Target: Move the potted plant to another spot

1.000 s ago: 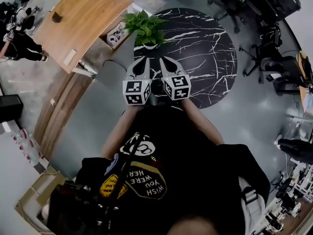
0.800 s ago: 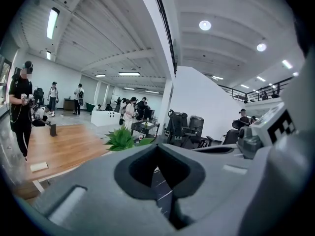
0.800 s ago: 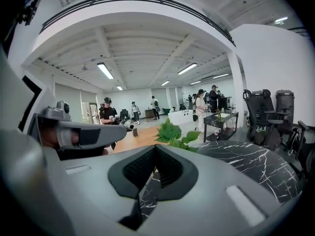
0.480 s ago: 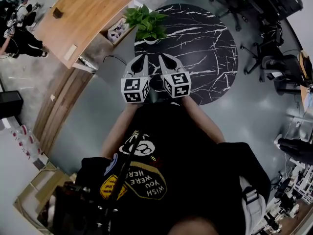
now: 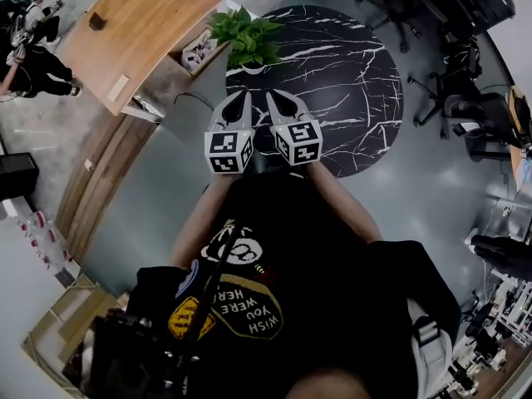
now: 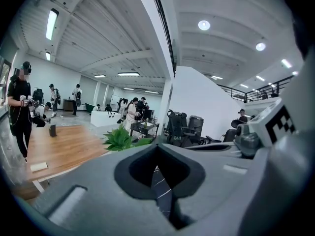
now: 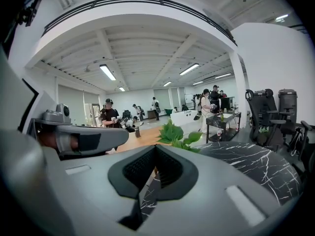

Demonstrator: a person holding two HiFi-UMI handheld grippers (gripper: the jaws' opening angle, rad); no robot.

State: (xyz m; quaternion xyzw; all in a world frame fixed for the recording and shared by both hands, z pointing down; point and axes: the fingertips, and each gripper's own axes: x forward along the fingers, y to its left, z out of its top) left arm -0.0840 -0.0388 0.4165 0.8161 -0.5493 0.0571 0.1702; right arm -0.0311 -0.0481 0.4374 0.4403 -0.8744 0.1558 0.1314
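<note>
Grippers side by side at the near rim of the round black white-veined marble table [image 5: 349, 90]: left grey two-jaw gripper [image 5: 241, 100] and right grey two-jaw gripper [image 5: 273, 98], both closed on nothing. Barely any change over the last second, same pose throughout. Leafy green potted plant [image 5: 243, 36] at that table's far left rim, well apart from both. Fits an approach or a finished set-down alike. Readable: "WISH YOU WERE HERE" on the black shirt's yellow patch [image 5: 241, 306].

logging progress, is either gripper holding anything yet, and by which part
Nothing is held. The left gripper and right gripper have jaws together, empty; the potted plant stands apart on the marble table.
</note>
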